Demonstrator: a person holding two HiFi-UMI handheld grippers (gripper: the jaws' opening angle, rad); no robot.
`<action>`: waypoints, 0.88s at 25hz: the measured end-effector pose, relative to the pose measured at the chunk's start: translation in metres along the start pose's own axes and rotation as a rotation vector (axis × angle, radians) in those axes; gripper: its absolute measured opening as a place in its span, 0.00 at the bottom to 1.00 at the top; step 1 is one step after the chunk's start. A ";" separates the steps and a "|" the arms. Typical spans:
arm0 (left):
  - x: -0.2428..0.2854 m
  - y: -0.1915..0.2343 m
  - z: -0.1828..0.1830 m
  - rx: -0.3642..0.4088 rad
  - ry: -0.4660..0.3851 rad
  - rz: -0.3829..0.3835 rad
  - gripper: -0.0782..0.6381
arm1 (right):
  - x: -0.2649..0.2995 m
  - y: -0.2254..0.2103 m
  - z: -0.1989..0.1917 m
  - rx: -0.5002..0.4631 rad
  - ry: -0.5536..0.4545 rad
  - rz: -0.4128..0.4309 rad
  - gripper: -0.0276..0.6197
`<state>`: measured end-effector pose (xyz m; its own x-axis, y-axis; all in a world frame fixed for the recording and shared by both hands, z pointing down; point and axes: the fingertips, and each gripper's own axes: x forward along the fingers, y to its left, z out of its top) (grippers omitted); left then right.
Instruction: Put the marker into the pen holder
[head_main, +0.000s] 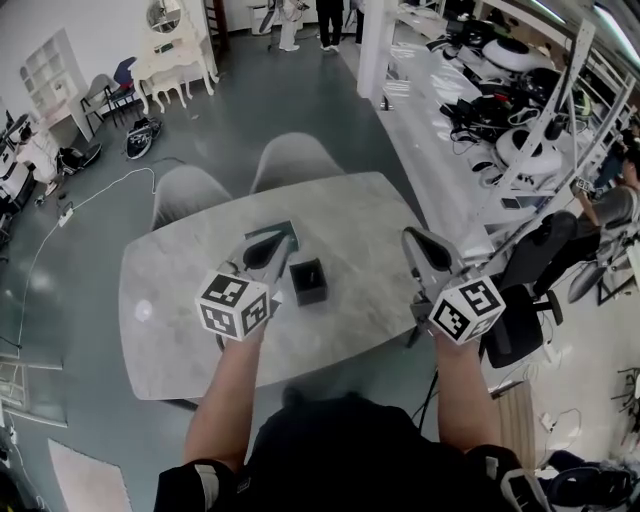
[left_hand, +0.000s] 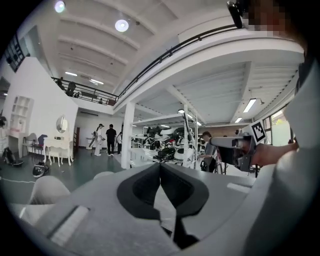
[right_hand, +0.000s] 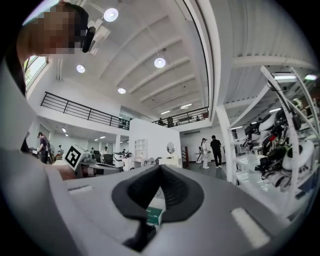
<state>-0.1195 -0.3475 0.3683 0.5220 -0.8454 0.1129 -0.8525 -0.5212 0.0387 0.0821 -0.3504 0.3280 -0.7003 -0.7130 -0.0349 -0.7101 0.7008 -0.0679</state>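
Observation:
A black square pen holder (head_main: 308, 281) stands on the pale marble table (head_main: 180, 300), between my two grippers. My left gripper (head_main: 268, 246) is just left of it, raised, its jaws shut with the tips meeting (left_hand: 160, 165) and nothing between them. My right gripper (head_main: 416, 240) is held near the table's right edge, jaws shut and empty (right_hand: 160, 168). A dark green box (head_main: 281, 233) lies beyond the left gripper; it also shows through the right jaws (right_hand: 154, 215). I see no marker in any view.
Two grey chairs (head_main: 188, 191) (head_main: 296, 159) stand at the table's far side. A black office chair (head_main: 522, 322) sits close to the right edge. White benches with equipment (head_main: 500, 110) run along the right. People stand far off (left_hand: 110, 138).

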 end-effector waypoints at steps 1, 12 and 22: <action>-0.004 0.003 -0.001 0.002 -0.007 0.018 0.12 | -0.001 -0.002 -0.001 0.008 -0.004 -0.008 0.05; -0.013 -0.001 -0.025 0.020 0.010 0.005 0.12 | -0.004 0.014 -0.049 0.035 0.078 0.018 0.05; -0.012 -0.008 -0.034 -0.009 0.041 -0.004 0.12 | -0.011 0.017 -0.052 0.049 0.092 0.032 0.05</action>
<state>-0.1199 -0.3292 0.4005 0.5244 -0.8375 0.1536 -0.8505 -0.5237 0.0482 0.0743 -0.3291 0.3792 -0.7279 -0.6836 0.0534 -0.6844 0.7196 -0.1171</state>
